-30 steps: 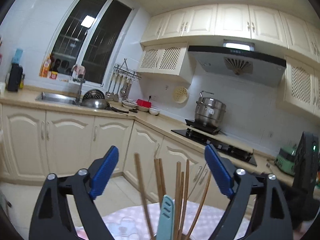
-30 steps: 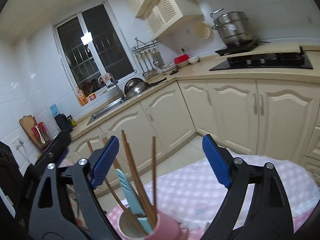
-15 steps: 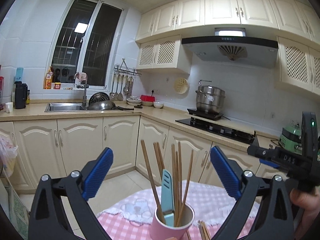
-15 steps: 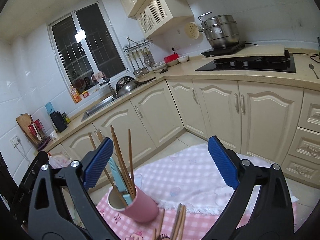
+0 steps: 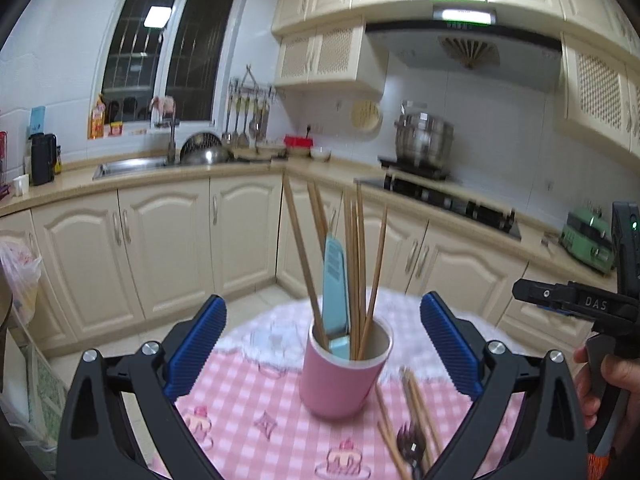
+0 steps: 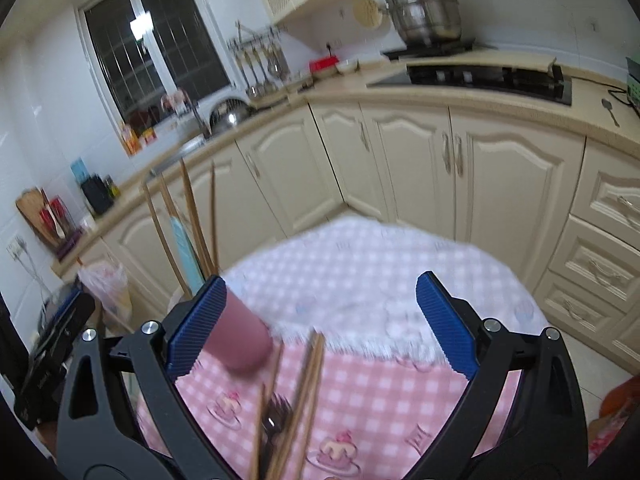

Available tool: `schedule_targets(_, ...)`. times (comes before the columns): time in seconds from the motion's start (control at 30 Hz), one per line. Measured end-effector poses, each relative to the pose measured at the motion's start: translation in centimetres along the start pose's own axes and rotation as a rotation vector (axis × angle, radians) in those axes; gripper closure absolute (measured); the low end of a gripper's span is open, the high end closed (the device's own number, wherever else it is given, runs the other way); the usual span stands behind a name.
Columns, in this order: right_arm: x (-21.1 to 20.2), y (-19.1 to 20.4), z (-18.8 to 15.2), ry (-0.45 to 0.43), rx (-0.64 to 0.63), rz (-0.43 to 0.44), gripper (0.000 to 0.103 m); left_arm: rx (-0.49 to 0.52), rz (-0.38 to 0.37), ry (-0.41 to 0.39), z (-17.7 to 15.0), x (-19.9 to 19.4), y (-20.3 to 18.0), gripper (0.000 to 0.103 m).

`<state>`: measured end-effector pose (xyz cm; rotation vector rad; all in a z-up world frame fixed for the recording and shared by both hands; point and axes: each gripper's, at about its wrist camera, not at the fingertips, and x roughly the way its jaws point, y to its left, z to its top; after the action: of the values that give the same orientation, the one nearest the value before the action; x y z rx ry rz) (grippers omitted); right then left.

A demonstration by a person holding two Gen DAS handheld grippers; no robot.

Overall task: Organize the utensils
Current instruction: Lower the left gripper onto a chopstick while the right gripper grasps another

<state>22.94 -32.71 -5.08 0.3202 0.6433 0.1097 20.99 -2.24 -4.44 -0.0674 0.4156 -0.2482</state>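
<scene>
The left hand-held gripper [image 5: 322, 342], black with ribbed blue pads, hangs above the desk [image 5: 240, 404] with its jaws spread wide and nothing between the pads. Straight ahead of it, between the two fingers in the left wrist view, a round pink ceramic cup [image 5: 344, 372] stands upright on the pink-and-white checked tablecloth [image 5: 224, 424] that covers the desk. The cup holds a bundle of long brown wooden chopsticks [image 5: 356, 264] that lean outward at different angles, and a flat light-blue plastic utensil handle [image 5: 335, 288] standing among them.

Just to the right of the cup's base, more loose brown wooden chopsticks [image 5: 416, 400] lie flat on the cloth, with a dark metal fork [image 5: 410, 446] lying among them near the lower edge of the view; the two are touching or overlapping, though blur hides the detail.

The right hand-held gripper [image 6: 318, 330], of the same black and blue build, is also open wide and holds nothing. In its own view the loose chopsticks [image 6: 304, 392] and the fork [image 6: 276, 420] lie on the cloth between its fingers, and the pink cup [image 6: 242, 336] sits just beside its left pad; whether they touch cannot be told. The cup's chopsticks [image 6: 192, 216] rise behind that pad.

At the right edge of the left wrist view, the person's right hand [image 5: 612, 392] grips the handle of the other tool.

Behind the desk run cream kitchen cabinets [image 5: 168, 240] and a steel pot [image 5: 424, 138] on the stove.
</scene>
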Motion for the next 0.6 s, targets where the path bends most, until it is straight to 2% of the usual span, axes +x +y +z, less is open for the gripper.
schedule_targets(0.2,1.8,-1.0,-3.6,0.12,-0.003,-0.027,0.009,0.033,-0.015,0.138,-3.4,1.4,-1.0,0.008)
schedule_targets(0.6,4.4,-1.9,-8.2,0.282,-0.049,-0.086,0.009,0.103,-0.035,0.371,-9.7,4.1,-3.6,0.008)
